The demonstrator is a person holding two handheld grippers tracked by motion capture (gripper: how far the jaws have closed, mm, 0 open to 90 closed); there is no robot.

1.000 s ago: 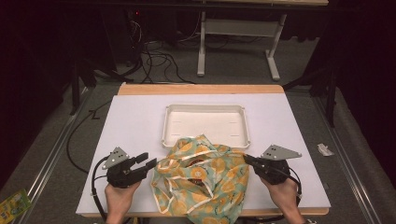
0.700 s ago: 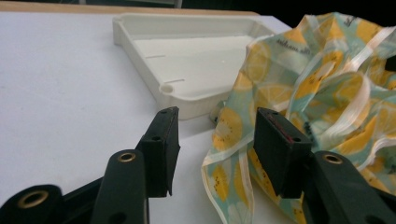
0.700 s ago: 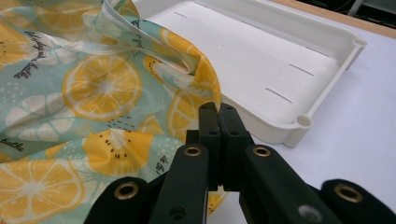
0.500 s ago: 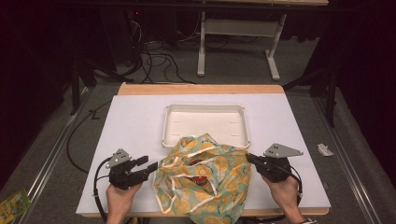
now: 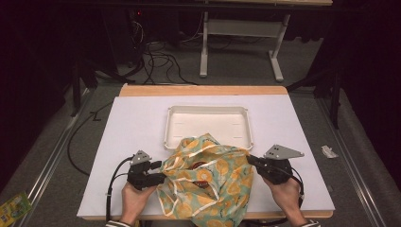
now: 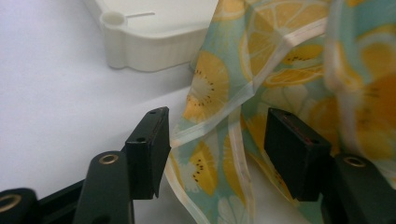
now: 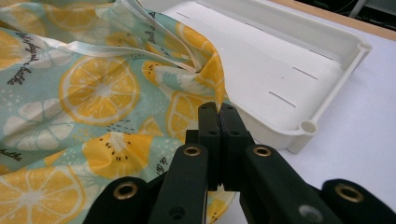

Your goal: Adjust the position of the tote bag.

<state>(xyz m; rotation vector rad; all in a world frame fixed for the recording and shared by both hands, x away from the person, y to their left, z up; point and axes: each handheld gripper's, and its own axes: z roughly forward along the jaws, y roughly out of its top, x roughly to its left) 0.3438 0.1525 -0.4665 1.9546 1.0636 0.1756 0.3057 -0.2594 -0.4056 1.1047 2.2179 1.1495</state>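
A thin cloth (image 5: 208,182) printed with orange and kiwi slices lies bunched at the table's near edge. Its far fold rests on the rim of a white tray (image 5: 208,109). My left gripper (image 5: 158,171) is at the cloth's left border. In the left gripper view its jaws stand open (image 6: 215,140), having just been opening, with the cloth's (image 6: 261,70) hemmed edge loose between them and not pressed. My right gripper (image 5: 250,160) holds the cloth's right corner. In the right gripper view its jaws (image 7: 218,112) are shut on the fabric (image 7: 93,93) beside the tray (image 7: 327,51).
The white table top (image 5: 132,132) has bare room to the left, the right and behind the tray, and ends in a wooden strip (image 5: 203,90) at the far side. Cables (image 5: 156,59) and a desk frame (image 5: 241,42) are on the floor beyond.
The left gripper has moved right and down towards the cloth and its jaws have opened, letting the cloth's left edge go slack. The right gripper has kept still.
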